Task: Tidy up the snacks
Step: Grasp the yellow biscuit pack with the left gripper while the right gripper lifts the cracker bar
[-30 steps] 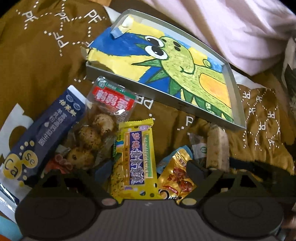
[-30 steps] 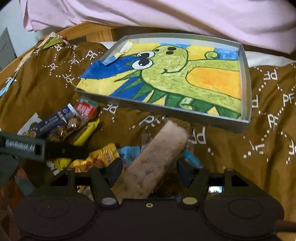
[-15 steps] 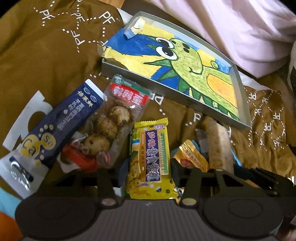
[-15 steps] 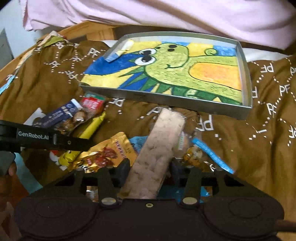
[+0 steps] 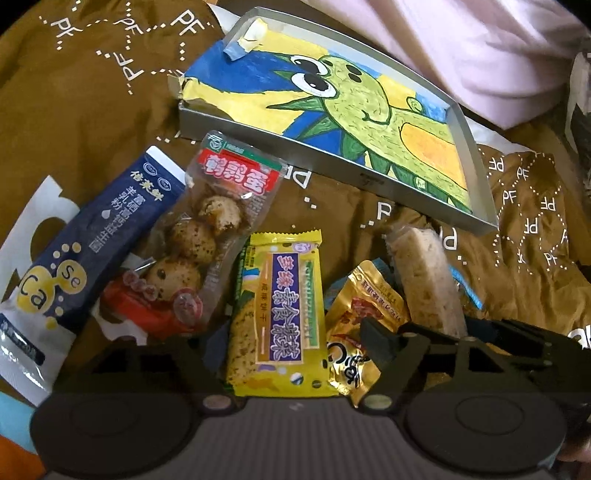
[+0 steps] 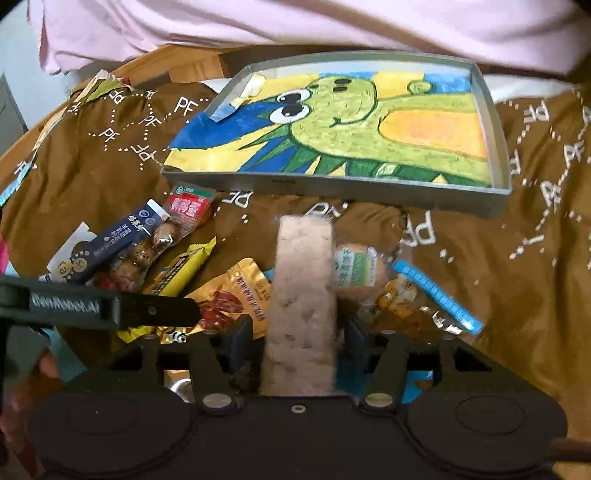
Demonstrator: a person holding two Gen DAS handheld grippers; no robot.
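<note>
A grey tray (image 5: 369, 177) lined with a dinosaur drawing lies on the brown cloth, and shows in the right wrist view (image 6: 332, 186) too. Snack packets lie in front of it. My left gripper (image 5: 284, 347) is shut on the yellow cracker packet (image 5: 284, 306). Left of it lie a quail-egg pack (image 5: 207, 229) and a navy sachet (image 5: 99, 236). My right gripper (image 6: 299, 332) is shut on a pale rice bar (image 6: 301, 295), which points at the tray. The bar also shows in the left wrist view (image 5: 424, 280).
A gold packet (image 5: 365, 306) lies between the two held snacks. A blue-edged clear packet (image 6: 417, 295) and a green-labelled one (image 6: 354, 269) lie right of the bar. A pink cloth (image 6: 295, 22) hangs behind the tray. A wooden edge (image 6: 184, 66) shows far left.
Both grippers closed on their snacks: the left on the yellow packet, the right on the rice bar, which turned from tilted to pointing straight at the tray.
</note>
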